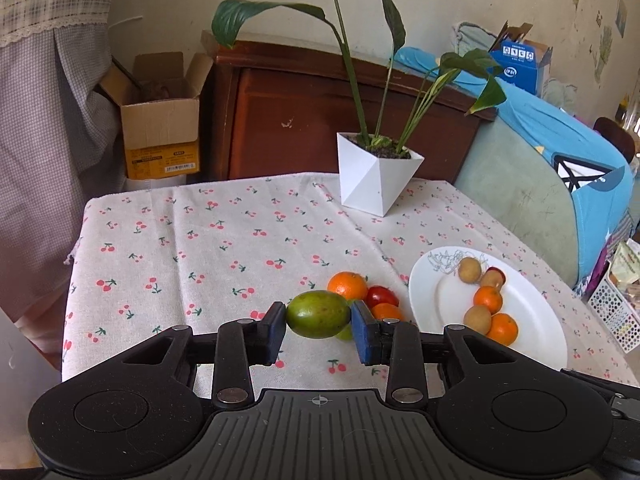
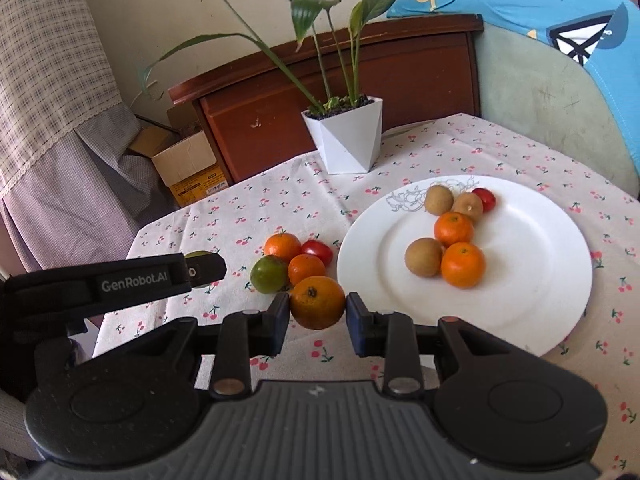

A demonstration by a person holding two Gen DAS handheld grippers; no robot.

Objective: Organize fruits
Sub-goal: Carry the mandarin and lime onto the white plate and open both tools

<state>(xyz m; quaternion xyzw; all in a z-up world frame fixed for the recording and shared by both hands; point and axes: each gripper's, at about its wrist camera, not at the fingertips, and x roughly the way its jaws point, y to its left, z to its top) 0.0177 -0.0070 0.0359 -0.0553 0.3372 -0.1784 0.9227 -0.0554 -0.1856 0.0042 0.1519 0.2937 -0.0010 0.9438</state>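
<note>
The left gripper is clamping a green fruit between its two pads, holding it clear above the tablecloth. The right gripper is clamping an orange in the same manner, just beside the near-left rim of the white plate.

Occlusions: in the left wrist view, the held green fruit is covering most of a second green fruit and part of the loose cluster behind it. In the right wrist view, the left gripper's body is entering from the left edge and hiding nearly all of its held fruit; only a thin green sliver is showing above it. A red fruit at the far side of the plate is sitting partly behind a brown fruit. The lower part of each view is being filled by the gripper housing.

On the cloth, two oranges, a red fruit and the second green fruit are lying clustered, touching one another, just left of the plate. The plate is carrying three brown fruits, two oranges and the red fruit.

The table is wearing a cherry-print cloth. A white faceted planter with a leafy plant is standing at its far edge. Behind it, a dark wooden cabinet, an open cardboard box and a blue-draped sofa are showing.
</note>
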